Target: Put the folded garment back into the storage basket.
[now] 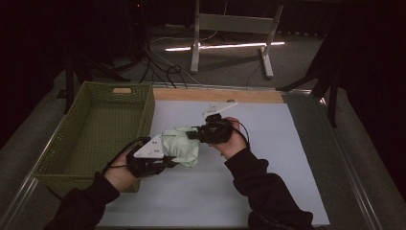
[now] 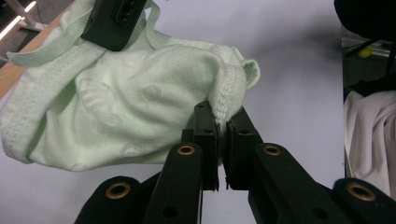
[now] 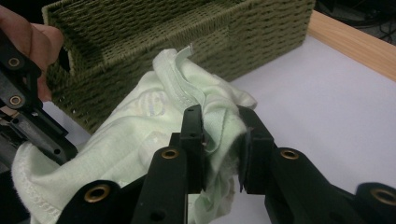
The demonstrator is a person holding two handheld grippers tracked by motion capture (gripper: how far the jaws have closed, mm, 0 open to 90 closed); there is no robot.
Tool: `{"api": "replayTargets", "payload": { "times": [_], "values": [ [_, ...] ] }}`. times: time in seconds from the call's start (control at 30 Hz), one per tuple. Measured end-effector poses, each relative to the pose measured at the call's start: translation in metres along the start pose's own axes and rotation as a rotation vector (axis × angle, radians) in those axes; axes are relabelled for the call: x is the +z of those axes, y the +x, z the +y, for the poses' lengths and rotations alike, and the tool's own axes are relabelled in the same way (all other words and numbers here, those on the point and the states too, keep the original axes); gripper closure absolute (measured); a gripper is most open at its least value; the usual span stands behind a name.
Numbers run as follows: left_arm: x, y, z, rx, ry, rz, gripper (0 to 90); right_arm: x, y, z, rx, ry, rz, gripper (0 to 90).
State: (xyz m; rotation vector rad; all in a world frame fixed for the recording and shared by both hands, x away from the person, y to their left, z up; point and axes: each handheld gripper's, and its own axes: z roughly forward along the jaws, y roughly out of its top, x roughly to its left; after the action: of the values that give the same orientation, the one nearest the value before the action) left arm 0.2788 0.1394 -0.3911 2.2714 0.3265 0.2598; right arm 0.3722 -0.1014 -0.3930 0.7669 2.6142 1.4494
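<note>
A pale green garment (image 1: pixel 181 146) is held between the two grippers above the white table surface (image 1: pixel 268 158), just beside the near right corner of the green woven basket (image 1: pixel 62 158). In the high view the garment is seen at the centre of the table, with the basket at 9 o'clock from it.

The left gripper (image 1: pixel 168 162) is positioned at 7 o'clock from the garment. In the left gripper view its jaws are pressed almost together, and a stitched hem of the garment (image 2: pixel 140 107) is pinched between their tips at the 12 o'clock end.

The right gripper (image 1: pixel 190 134) is positioned at 2 o'clock from the garment. In the right gripper view a bunched fold of the garment (image 3: pixel 154 126) is clamped between its jaws, which are set slightly wider apart by the thickness of the cloth. The basket (image 3: pixel 196 37) is seen at 12 o'clock behind the garment, and the left gripper (image 3: pixel 28 126) at 9 o'clock.

A strip of bare wood (image 1: pixel 215 95) is visible along the far table edge.
</note>
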Motion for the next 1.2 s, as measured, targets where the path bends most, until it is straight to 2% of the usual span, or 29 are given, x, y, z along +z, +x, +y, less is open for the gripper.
{"api": "replayTargets", "payload": {
  "times": [0.07, 0.17, 0.2, 0.3, 0.4, 0.73, 0.77, 0.97, 1.2],
  "values": [
    [-0.005, 0.001, -0.003, -0.009, -0.002, 0.006, 86.7, 0.004, 0.002, 0.004, -0.014, -0.006, 0.001, 75.1],
    [-0.012, 0.004, -0.007, -0.017, -0.003, 0.017, 86.7, 0.010, 0.006, 0.009, -0.005, -0.006, 0.005, 75.0],
    [-0.014, 0.004, -0.008, -0.020, -0.005, 0.020, 86.7, 0.013, 0.006, 0.012, -0.022, -0.008, 0.012, 75.0],
    [-0.022, 0.007, -0.014, -0.030, -0.002, 0.032, 86.7, 0.019, 0.010, 0.017, -0.016, -0.005, 0.015, 75.0],
    [-0.030, 0.009, -0.019, -0.040, -0.001, 0.042, 86.7, 0.027, 0.013, 0.023, -0.035, -0.003, 0.019, 75.0],
    [-0.054, 0.015, -0.037, -0.073, -0.002, 0.076, 86.7, 0.051, 0.027, 0.042, -0.043, -0.005, 0.041, 75.0],
    [-0.057, 0.016, -0.040, -0.082, -0.002, 0.077, 86.7, 0.053, 0.027, 0.043, -0.057, -0.006, 0.044, 75.1],
    [-0.069, 0.021, -0.049, -0.101, 0.000, 0.093, 86.6, 0.069, 0.034, 0.051, -0.043, 0.002, 0.052, 75.1],
    [-0.083, 0.028, -0.062, -0.129, 0.003, 0.108, 86.6, 0.083, 0.040, 0.064, -0.059, -0.003, 0.061, 75.0]
  ]
}}
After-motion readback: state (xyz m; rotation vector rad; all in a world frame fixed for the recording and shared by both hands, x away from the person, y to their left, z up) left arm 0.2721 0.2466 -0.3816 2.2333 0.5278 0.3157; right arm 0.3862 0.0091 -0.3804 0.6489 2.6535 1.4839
